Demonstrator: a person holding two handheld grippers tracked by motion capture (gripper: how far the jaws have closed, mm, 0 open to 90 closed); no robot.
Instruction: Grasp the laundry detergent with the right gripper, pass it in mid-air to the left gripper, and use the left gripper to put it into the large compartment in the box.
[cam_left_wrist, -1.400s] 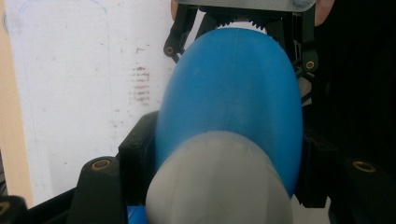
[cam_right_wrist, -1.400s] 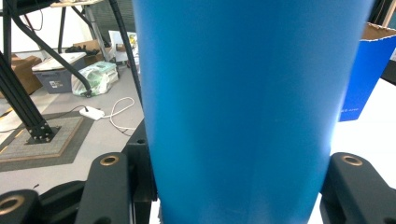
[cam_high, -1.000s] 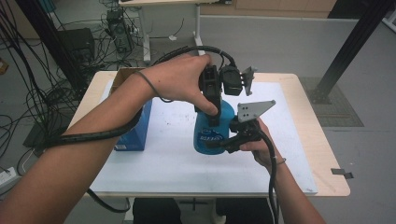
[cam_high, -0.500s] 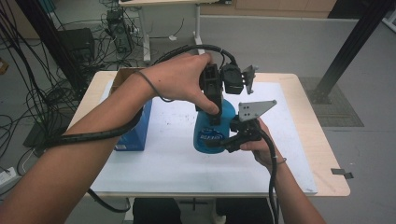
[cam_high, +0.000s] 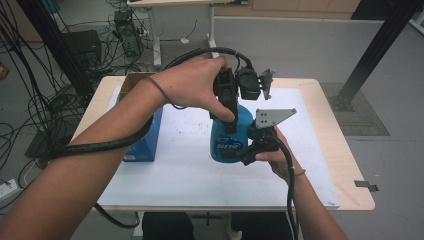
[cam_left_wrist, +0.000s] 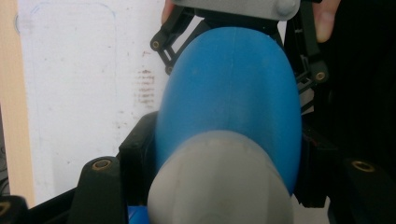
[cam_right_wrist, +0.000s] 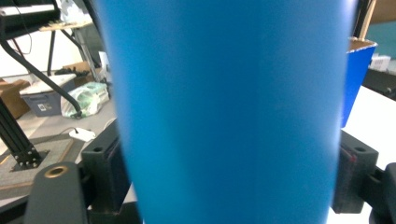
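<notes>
At centre frame the blue bottle (cam_high: 227, 137) stands on the counter (cam_high: 165, 170); the left hand-held gripper (cam_high: 229, 116) clamps its pale cap (cam_left_wrist: 219, 182) from above; the right hand-held gripper (cam_high: 239, 152) has just been opening around its body, pads flanking it; judging by this, the cap is not yet off.

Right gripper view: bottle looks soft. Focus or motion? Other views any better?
Right gripper view: the blue bottle sits too close to the lens, so its edges smear, while the background shelving stays fairly sharp; that suggests focus, not motion. Left gripper view: the bottle's pale cap is blurred near the lens, the white mat sharper. High view: even light, no glare, mild softness throughout.
</notes>
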